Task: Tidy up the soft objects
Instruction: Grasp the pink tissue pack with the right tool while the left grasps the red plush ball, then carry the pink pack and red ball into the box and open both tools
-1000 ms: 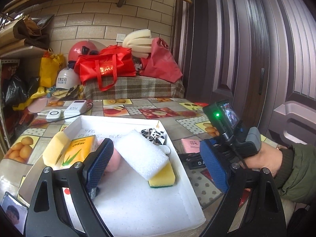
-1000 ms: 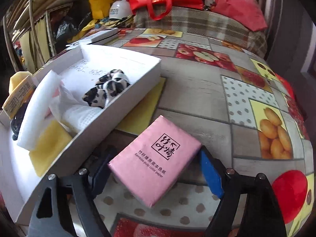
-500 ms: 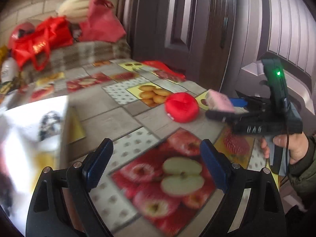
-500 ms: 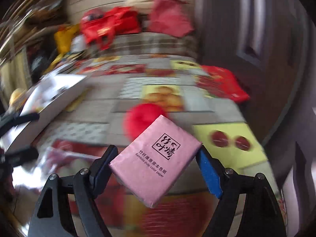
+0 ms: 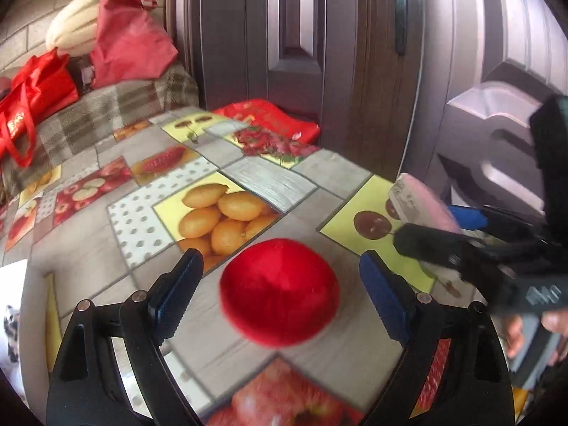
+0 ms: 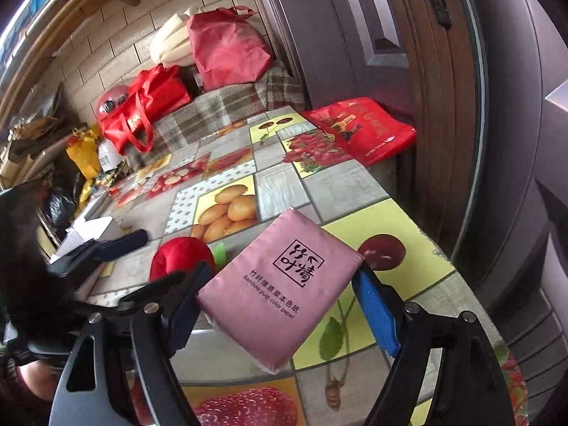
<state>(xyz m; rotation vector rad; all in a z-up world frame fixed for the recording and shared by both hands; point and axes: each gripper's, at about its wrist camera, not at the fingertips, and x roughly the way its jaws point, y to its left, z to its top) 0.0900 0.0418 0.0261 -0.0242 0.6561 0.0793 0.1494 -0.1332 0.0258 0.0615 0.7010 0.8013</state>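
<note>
between the left tool's open jaws, a round red plush.

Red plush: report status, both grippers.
Left gripper open, straddling red plush on table. Right gripper shut on pink tissue pack. Nothing blocking plush.

The red plush ball looks velvety and matt, with soft stitched seams. The pink tissue pack wears smooth plastic film with a faint sheen. The table is covered in glossy printed oilcloth. The fingers carry ribbed blue rubber-like pads on matt black plastic arms with small metal bolts. The red bag is shiny plastic.
</note>
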